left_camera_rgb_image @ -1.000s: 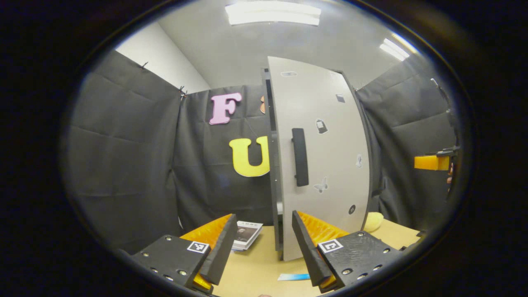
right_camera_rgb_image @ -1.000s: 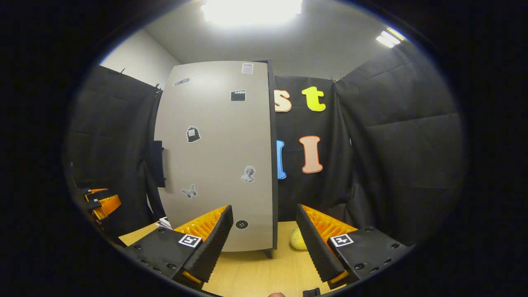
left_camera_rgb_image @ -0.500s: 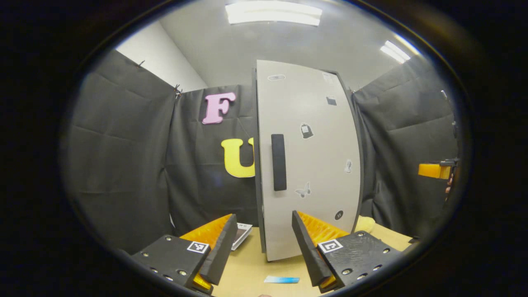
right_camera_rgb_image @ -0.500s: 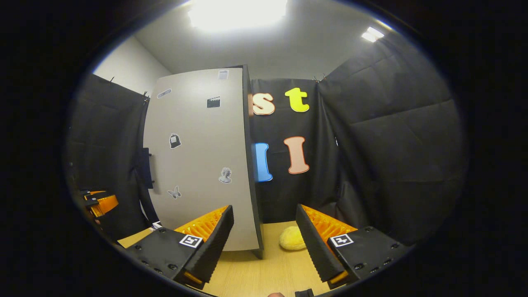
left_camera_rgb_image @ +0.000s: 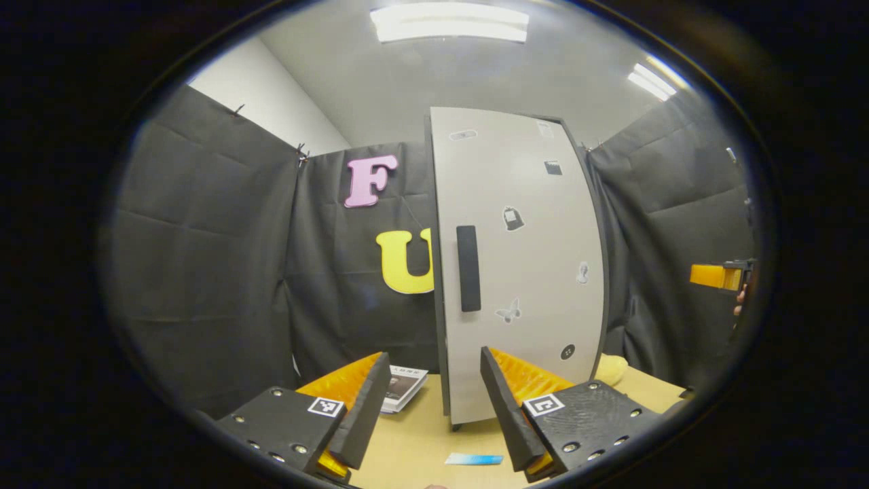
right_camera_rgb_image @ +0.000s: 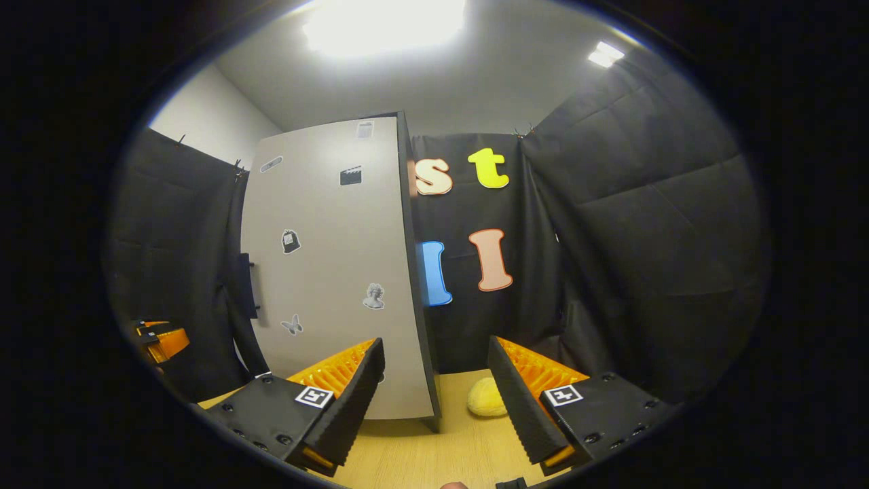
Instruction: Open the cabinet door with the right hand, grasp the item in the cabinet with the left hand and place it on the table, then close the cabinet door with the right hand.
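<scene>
Both tools are released and hold nothing, the left tool (left_camera_rgb_image: 434, 401) facing the shut cabinet door (left_camera_rgb_image: 519, 258) and its handle (left_camera_rgb_image: 468, 268), the right tool (right_camera_rgb_image: 434, 401) near the door's hinge side, with the yellow item (right_camera_rgb_image: 485, 402) lying on the worktop (right_camera_rgb_image: 434, 455) right of the cabinet
</scene>
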